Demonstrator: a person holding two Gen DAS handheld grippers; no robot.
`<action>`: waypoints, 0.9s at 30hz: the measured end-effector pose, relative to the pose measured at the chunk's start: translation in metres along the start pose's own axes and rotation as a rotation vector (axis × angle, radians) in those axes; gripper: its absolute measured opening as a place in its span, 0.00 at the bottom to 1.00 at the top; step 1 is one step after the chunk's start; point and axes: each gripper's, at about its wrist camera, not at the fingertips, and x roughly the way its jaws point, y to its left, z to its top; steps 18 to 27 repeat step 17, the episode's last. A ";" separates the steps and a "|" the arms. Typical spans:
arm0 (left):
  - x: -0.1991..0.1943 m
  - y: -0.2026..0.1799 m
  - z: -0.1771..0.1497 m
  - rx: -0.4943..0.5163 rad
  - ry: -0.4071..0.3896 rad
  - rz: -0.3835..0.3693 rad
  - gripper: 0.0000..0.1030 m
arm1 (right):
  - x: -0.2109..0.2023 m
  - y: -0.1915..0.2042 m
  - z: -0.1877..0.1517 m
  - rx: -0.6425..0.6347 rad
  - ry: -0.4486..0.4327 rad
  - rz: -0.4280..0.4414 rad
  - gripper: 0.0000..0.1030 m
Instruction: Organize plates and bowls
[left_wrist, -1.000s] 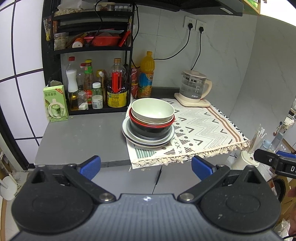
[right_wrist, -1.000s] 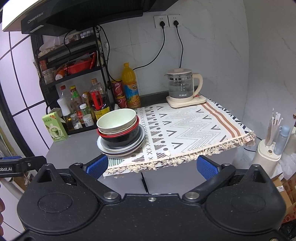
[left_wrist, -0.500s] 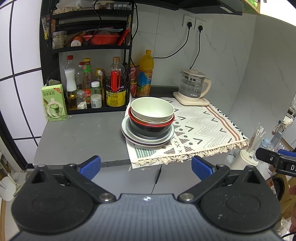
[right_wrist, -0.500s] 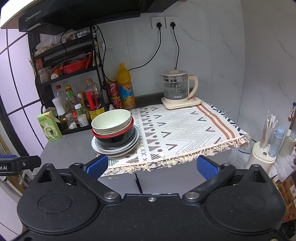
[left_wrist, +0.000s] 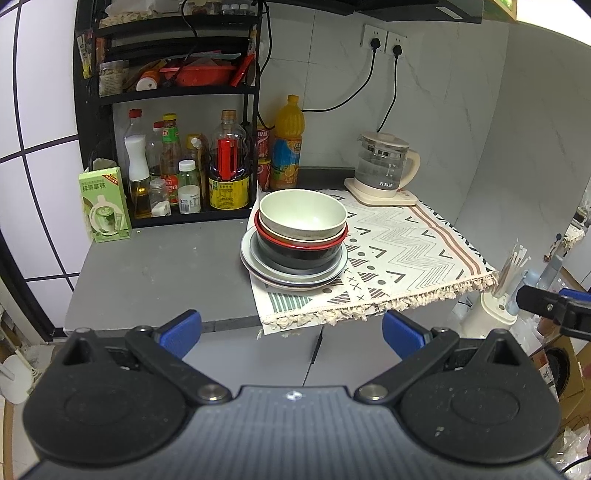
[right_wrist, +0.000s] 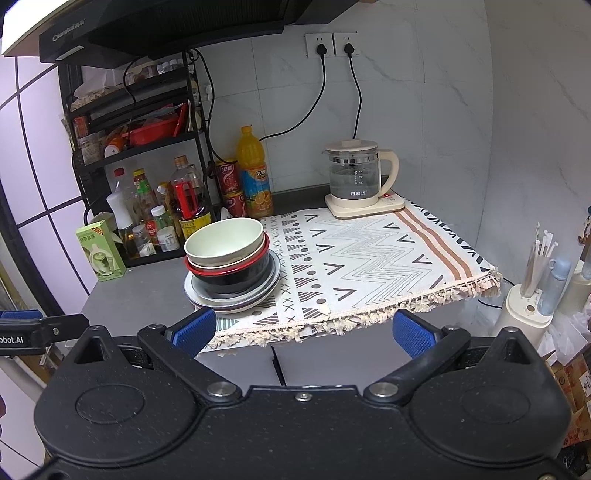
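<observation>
Three nested bowls (left_wrist: 303, 218) atop stacked plates (left_wrist: 293, 275)

My left gripper (left_wrist: 291, 328) hangs level with its blue-padded fingers (left_wrist: 181, 328) spread wide, nothing between them. My right gripper (right_wrist: 304, 328) matches it, fingers (right_wrist: 413, 334) equally parted and empty, each tool's tip just visible beyond the other's outer finger.

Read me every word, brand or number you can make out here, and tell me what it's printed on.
"obot.AI": cut off at the frame edge, on the black body of the left gripper.
Glass electric kettle: short printed brand, too small to read.
Green carton, orange juice bottle, sauce bottles, black range hood: print too blurred.
</observation>
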 end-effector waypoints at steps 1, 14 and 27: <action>0.000 0.000 0.000 -0.003 0.000 -0.003 1.00 | 0.000 0.000 0.000 0.002 0.001 0.000 1.00; 0.006 -0.008 0.004 0.017 0.001 -0.020 1.00 | 0.004 -0.007 0.001 0.003 0.009 -0.002 1.00; 0.009 -0.009 0.005 0.009 0.004 -0.025 1.00 | 0.005 -0.008 0.001 0.002 0.011 -0.001 1.00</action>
